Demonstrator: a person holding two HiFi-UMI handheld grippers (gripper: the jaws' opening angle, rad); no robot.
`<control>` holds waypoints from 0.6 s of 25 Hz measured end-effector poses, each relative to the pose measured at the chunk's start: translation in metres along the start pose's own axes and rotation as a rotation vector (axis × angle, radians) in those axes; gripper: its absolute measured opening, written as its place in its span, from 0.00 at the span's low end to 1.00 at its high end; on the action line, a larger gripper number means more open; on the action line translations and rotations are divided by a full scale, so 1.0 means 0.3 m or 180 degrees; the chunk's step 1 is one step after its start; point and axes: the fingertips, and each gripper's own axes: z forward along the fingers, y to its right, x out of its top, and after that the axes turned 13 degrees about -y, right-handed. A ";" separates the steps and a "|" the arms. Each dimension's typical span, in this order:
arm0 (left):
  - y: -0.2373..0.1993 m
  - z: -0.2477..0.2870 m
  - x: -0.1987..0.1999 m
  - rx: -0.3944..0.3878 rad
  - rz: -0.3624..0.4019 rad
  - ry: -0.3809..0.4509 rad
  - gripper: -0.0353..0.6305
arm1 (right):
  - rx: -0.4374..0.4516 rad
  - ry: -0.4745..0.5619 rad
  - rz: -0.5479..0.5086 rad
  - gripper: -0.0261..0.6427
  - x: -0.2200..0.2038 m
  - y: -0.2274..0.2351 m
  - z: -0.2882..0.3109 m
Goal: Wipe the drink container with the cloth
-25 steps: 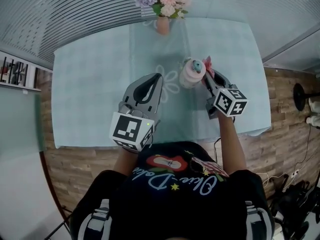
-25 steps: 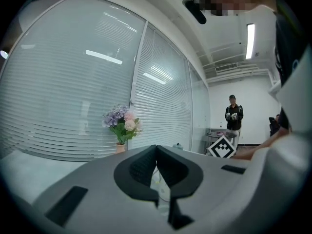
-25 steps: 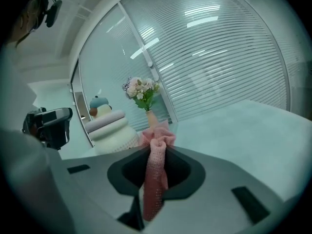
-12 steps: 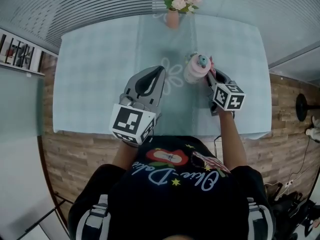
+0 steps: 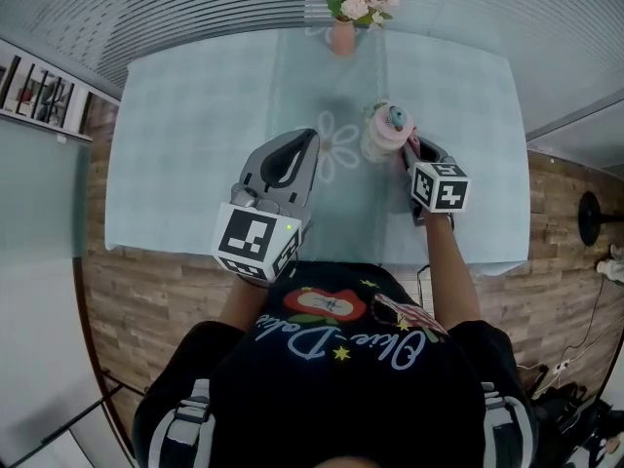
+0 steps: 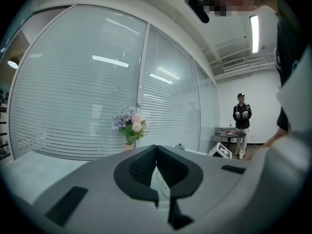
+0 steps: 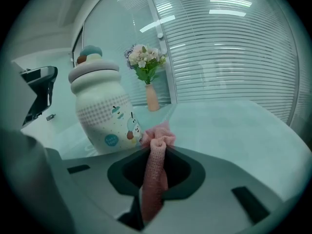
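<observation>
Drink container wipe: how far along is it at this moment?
Done: the cloth is clamped in the right gripper. In hand: its bunched end sits at the lower side of the drink container, contact unclear. Remaining: the wiping itself; no wiped area shows. The left gripper is shut, empty, away from it.

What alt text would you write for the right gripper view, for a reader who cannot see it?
The right gripper pinches a pink cloth next to a white drink container on a pale table. A flower vase stands behind, before window blinds.
</observation>
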 end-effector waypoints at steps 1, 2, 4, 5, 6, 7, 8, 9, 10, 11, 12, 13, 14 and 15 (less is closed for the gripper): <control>-0.002 -0.002 0.000 0.0006 0.0000 -0.0002 0.06 | -0.0021 0.0010 -0.0010 0.11 0.001 0.001 -0.003; -0.004 -0.004 0.001 0.0009 0.0001 -0.0003 0.06 | -0.0053 0.0035 -0.0014 0.12 0.004 0.005 -0.011; -0.005 -0.003 0.003 0.0007 0.0010 -0.0002 0.06 | -0.0123 0.0144 0.0009 0.13 0.014 0.015 -0.039; -0.004 -0.001 0.005 0.0000 0.0017 0.0000 0.06 | -0.0148 0.0222 0.0035 0.13 0.021 0.020 -0.060; -0.002 0.002 0.007 -0.0010 0.0025 0.0002 0.06 | -0.0167 0.0305 0.0062 0.13 0.028 0.023 -0.084; 0.000 0.007 0.010 -0.0023 0.0034 0.0004 0.06 | -0.0183 0.0385 0.0087 0.13 0.035 0.026 -0.109; 0.004 0.013 0.012 -0.0040 0.0044 0.0006 0.06 | -0.0198 0.0458 0.0107 0.13 0.040 0.029 -0.134; 0.008 0.020 0.015 -0.0060 0.0053 0.0008 0.06 | -0.0216 0.0526 0.0127 0.13 0.043 0.031 -0.160; 0.013 0.027 0.017 -0.0084 0.0062 0.0008 0.06 | -0.0235 0.0591 0.0146 0.13 0.046 0.034 -0.187; 0.018 0.036 0.020 -0.0110 0.0070 0.0008 0.06 | -0.0256 0.0654 0.0166 0.13 0.049 0.036 -0.214; 0.023 0.044 0.023 -0.0134 0.0080 0.0006 0.06 | -0.0274 0.0718 0.0186 0.13 0.053 0.037 -0.241; 0.028 0.052 0.025 -0.0157 0.0091 0.0006 0.06 | -0.0290 0.0781 0.0204 0.13 0.058 0.038 -0.268; 0.034 0.060 0.028 -0.0180 0.0102 0.0005 0.06 | -0.0304 0.0843 0.0218 0.13 0.062 0.037 -0.294; 0.042 0.067 0.030 -0.0204 0.0112 0.0004 0.06 | -0.0320 0.0901 0.0226 0.13 0.067 0.036 -0.320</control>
